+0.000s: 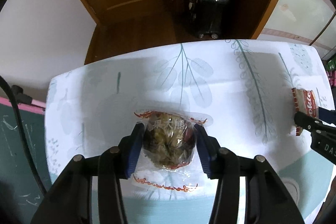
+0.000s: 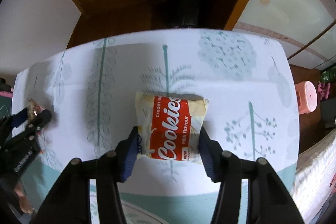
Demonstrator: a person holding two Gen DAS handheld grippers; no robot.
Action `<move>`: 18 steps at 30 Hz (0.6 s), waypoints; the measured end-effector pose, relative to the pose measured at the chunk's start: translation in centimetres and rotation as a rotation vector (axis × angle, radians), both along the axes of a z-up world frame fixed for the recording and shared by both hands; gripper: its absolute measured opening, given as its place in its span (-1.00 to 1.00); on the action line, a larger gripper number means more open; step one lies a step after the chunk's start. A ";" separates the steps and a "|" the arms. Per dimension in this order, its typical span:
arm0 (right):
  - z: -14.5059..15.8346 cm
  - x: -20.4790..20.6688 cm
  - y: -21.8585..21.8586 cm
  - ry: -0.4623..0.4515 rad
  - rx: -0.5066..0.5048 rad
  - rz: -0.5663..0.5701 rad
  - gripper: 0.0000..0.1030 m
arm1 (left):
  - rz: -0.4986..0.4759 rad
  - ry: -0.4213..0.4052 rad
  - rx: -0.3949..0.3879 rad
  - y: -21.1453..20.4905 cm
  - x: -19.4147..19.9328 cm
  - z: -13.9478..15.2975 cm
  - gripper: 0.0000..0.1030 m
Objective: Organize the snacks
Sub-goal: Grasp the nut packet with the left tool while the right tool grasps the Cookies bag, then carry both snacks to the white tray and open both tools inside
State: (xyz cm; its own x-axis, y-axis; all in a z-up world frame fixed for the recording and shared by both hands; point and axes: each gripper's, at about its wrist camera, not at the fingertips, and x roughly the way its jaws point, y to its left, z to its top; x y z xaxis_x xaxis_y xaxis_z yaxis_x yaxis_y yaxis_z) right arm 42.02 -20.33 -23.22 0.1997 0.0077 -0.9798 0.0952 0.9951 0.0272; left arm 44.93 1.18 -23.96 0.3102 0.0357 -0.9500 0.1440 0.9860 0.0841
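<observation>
Snacks were being taken up two at a time, and none could be seen sorted into any place.

In the left wrist view, a clear-wrapped pastry (image 1: 169, 140) lay on the leaf-printed cloth (image 1: 210, 77), directly between the blue pads (image 1: 134, 152) of the left gripper (image 1: 169, 147). The jaws were partly closed, the pads set against the wrapper's two sides, so a grip was judged to be made. Far to the right, the cookie pack (image 1: 304, 106) was seen by the tip of the other gripper.

In the right wrist view, the cookie pack (image 2: 171, 129) sat squarely between the fingers of the right gripper (image 2: 168, 152), which was likewise partly closed, the pads pressed on the pack's edges. To the far left, the pastry (image 2: 31, 108) was glimpsed in the left gripper (image 2: 31, 117).

Both snacks were judged gripped but not seen lifted clear of the cloth. No box or tray was shown, so carrying and placing remained.
</observation>
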 end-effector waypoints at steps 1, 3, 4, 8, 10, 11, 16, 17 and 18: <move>0.3 -0.5 -0.2 -0.003 0.003 -0.002 0.04 | -0.002 -0.004 0.001 0.1 -0.4 0.4 -0.09; 1.2 -1.8 -0.6 -0.013 0.012 -0.008 0.04 | -0.007 -0.020 0.004 0.4 -1.9 2.2 -0.09; 2.0 -2.6 -0.8 -0.020 0.020 -0.010 0.04 | -0.012 -0.029 0.003 0.5 -2.5 3.1 -0.09; 5.4 -5.4 -1.3 -0.065 0.044 -0.006 0.04 | -0.039 -0.084 0.002 0.4 -6.0 7.7 -0.09; 7.6 -7.1 -1.3 -0.097 0.051 0.005 0.04 | -0.046 -0.110 -0.006 0.4 -7.7 9.8 -0.09; 9.0 -8.2 -1.3 -0.118 0.053 0.009 0.04 | -0.049 -0.123 -0.012 0.5 -8.6 11.0 -0.09; 15.4 -12.8 -1.0 -0.222 0.076 0.033 0.04 | -0.074 -0.197 -0.028 0.3 -14.3 17.0 -0.08; 16.8 -14.0 -0.8 -0.244 0.077 0.041 0.04 | -0.085 -0.217 -0.028 0.2 -15.6 18.3 -0.08; 18.2 -15.4 -0.7 -0.270 0.082 0.049 0.04 | -0.094 -0.233 -0.028 0.2 -16.7 19.3 -0.08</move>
State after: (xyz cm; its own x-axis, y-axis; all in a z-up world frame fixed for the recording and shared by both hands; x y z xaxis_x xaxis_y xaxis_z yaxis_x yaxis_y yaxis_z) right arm 26.67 -21.00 -5.00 0.4509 0.1008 -0.8869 0.0256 0.9917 0.1258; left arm 28.22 1.35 -4.68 0.5216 -0.0295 -0.8527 0.2156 0.9715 0.0982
